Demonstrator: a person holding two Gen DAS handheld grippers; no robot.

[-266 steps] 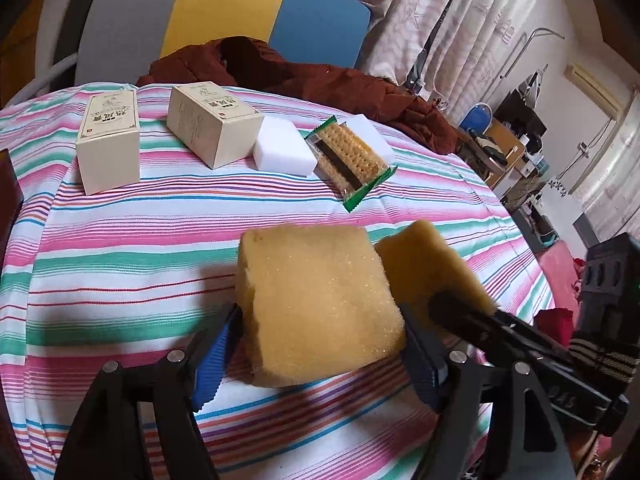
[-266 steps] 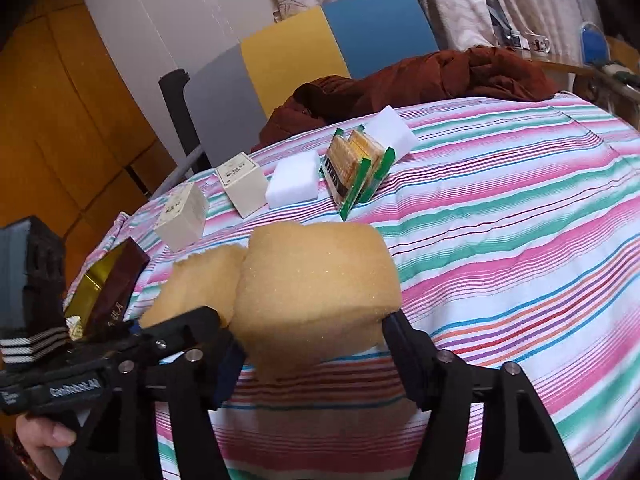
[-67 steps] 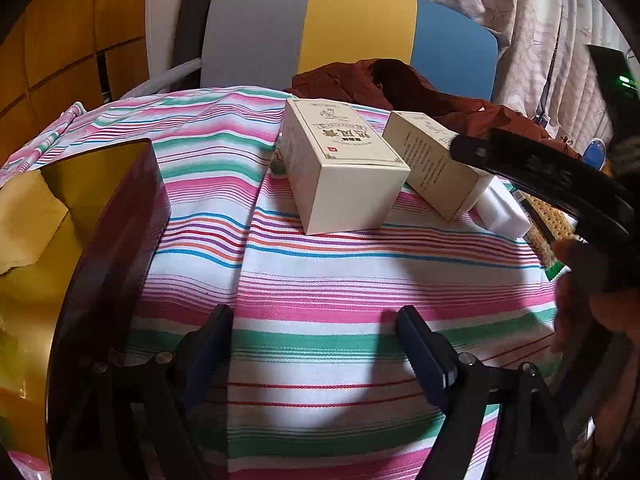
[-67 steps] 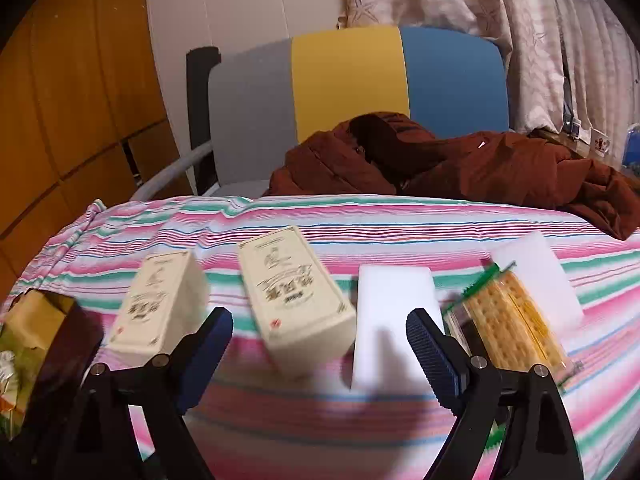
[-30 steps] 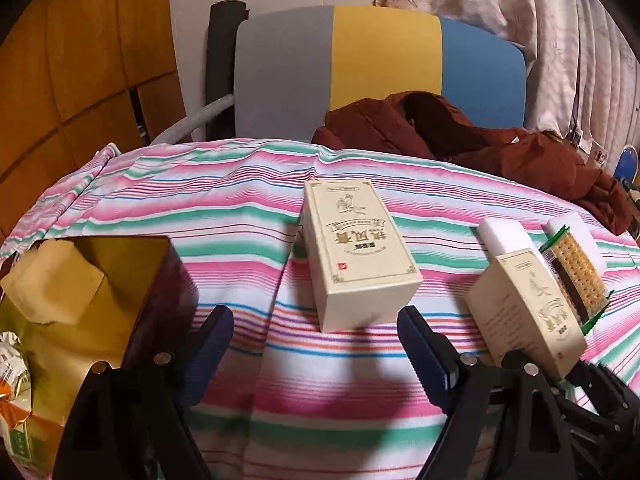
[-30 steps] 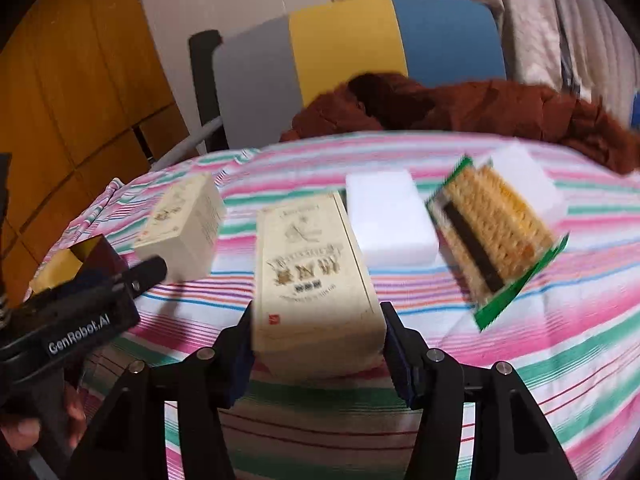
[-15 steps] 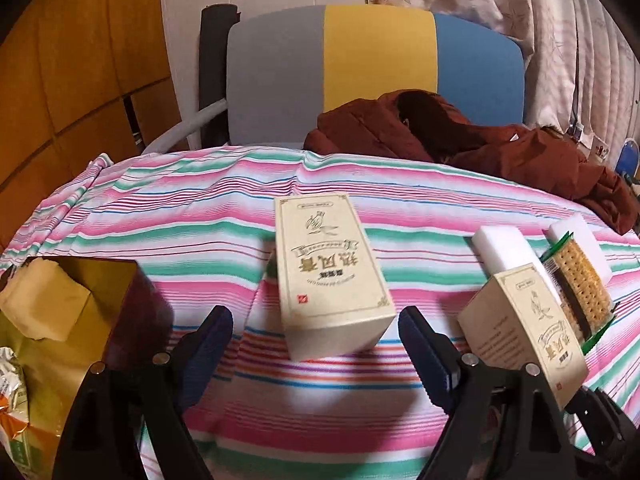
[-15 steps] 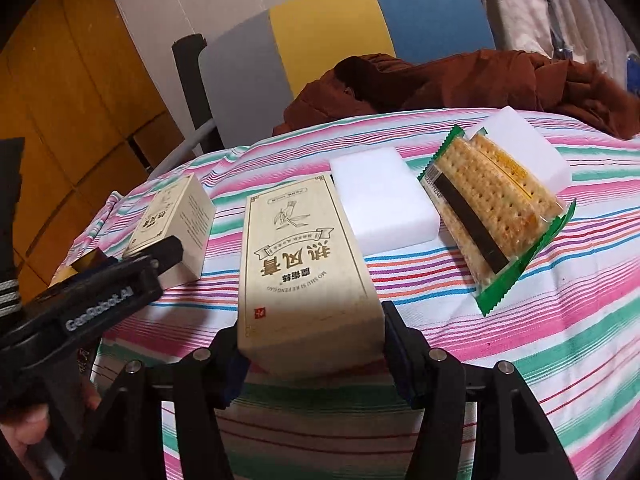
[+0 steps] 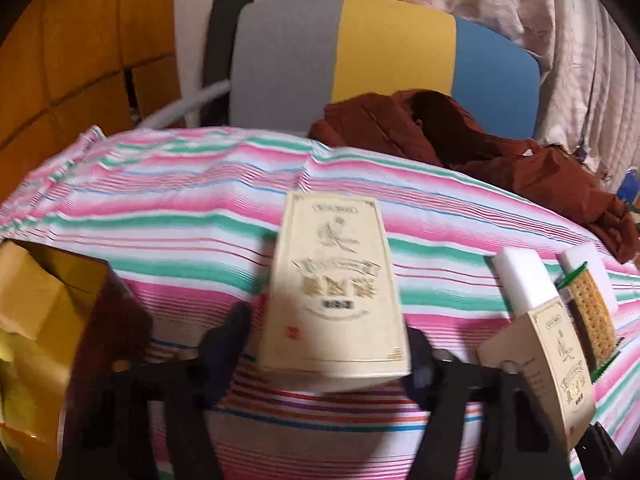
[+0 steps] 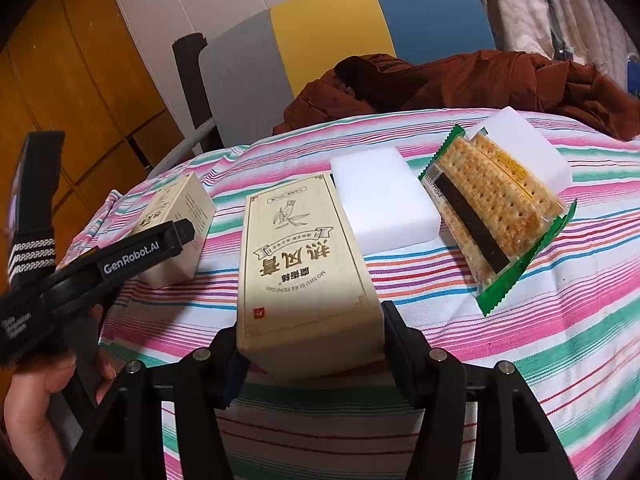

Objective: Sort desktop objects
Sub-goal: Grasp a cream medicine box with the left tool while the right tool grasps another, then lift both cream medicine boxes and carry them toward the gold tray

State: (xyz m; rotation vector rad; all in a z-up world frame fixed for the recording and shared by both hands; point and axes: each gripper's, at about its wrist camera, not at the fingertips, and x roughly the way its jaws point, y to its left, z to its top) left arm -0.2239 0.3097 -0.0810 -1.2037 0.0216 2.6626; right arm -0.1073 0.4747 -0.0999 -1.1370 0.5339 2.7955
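Two cream boxes with gold print are in play on the striped tablecloth [image 9: 200, 208]. One cream box [image 9: 336, 280] lies between my left gripper's [image 9: 324, 344] jaws, which are closing; the right pad sits at its side and the left pad is close against it, though the picture is blurred. My right gripper [image 10: 310, 344] is shut on the other cream box [image 10: 304, 264], held a little above the cloth; that box also shows at the right of the left wrist view [image 9: 556, 368].
Two white sponge blocks [image 10: 384, 204] [image 10: 524, 148] flank a green cracker packet [image 10: 492, 212]. An open brown and gold carton [image 9: 48, 320] stands at the left. A brown jacket [image 9: 460, 140] and a grey, yellow and blue chair [image 9: 392, 52] are behind the table. A hand [image 10: 36, 392] holds the left gripper's handle.
My left gripper moved forward over the cream box and its jaws narrowed from wide open to the box's sides. The right gripper kept still with its box.
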